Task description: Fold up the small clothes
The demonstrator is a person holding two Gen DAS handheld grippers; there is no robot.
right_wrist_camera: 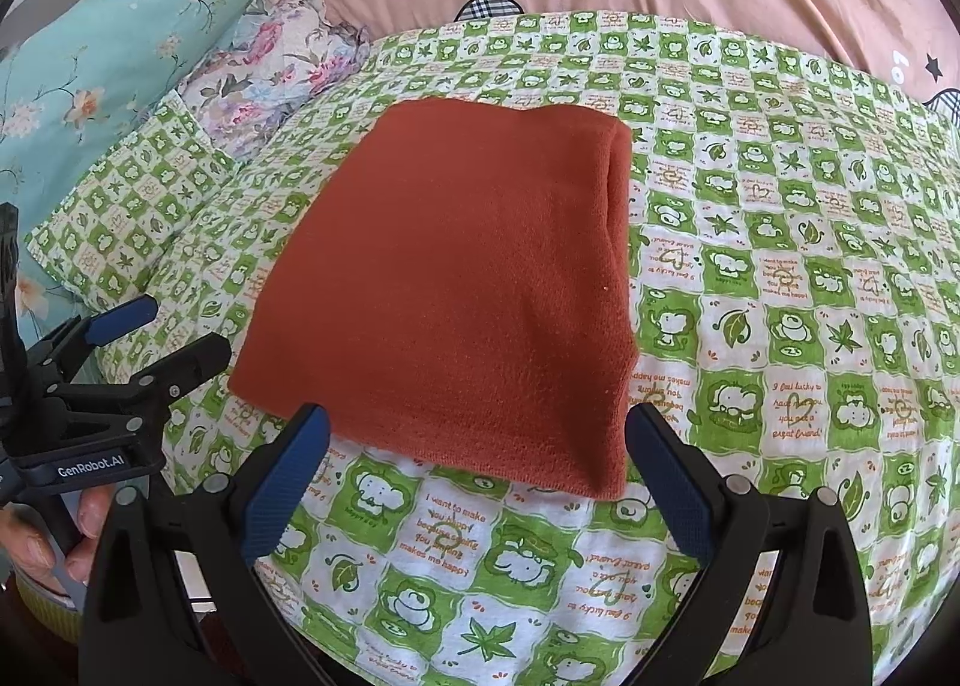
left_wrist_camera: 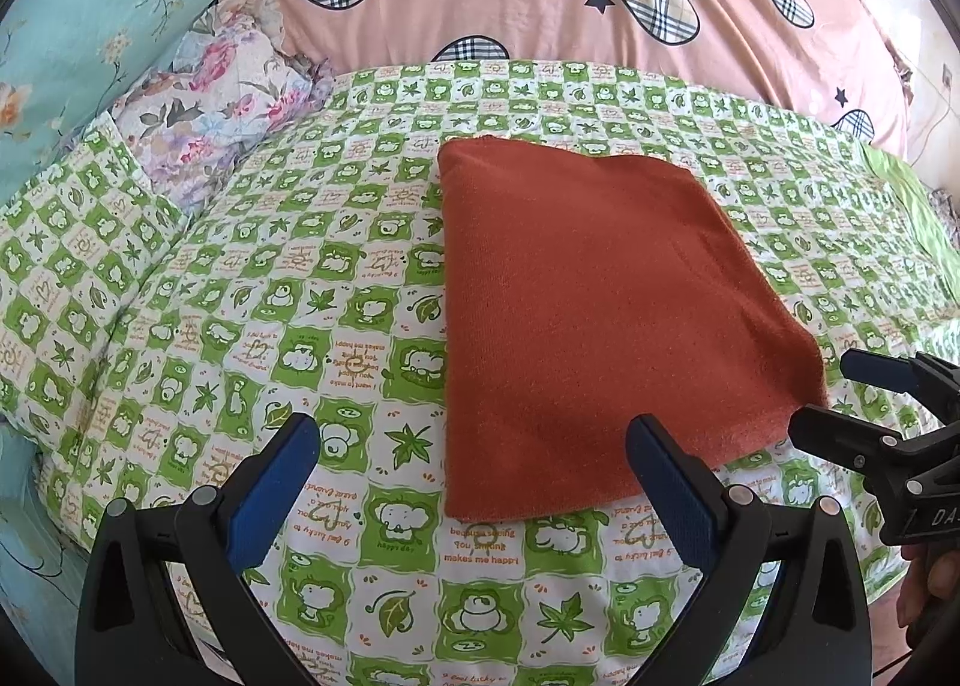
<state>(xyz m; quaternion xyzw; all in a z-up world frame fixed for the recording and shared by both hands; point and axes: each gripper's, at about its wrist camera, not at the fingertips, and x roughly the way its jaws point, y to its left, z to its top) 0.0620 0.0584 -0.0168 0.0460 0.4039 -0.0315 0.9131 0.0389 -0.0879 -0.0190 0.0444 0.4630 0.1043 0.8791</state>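
On the bed's green checked sheet (left_wrist_camera: 336, 278) lies a folded rust-red cloth (left_wrist_camera: 600, 302), just ahead of the left gripper (left_wrist_camera: 474, 482) and right gripper (right_wrist_camera: 480, 470), both jaws spread wide, holding nothing.

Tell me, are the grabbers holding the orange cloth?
No, nothing is held. The left gripper and right gripper are both open, and the folded orange cloth lies loose on the green bedsheet.
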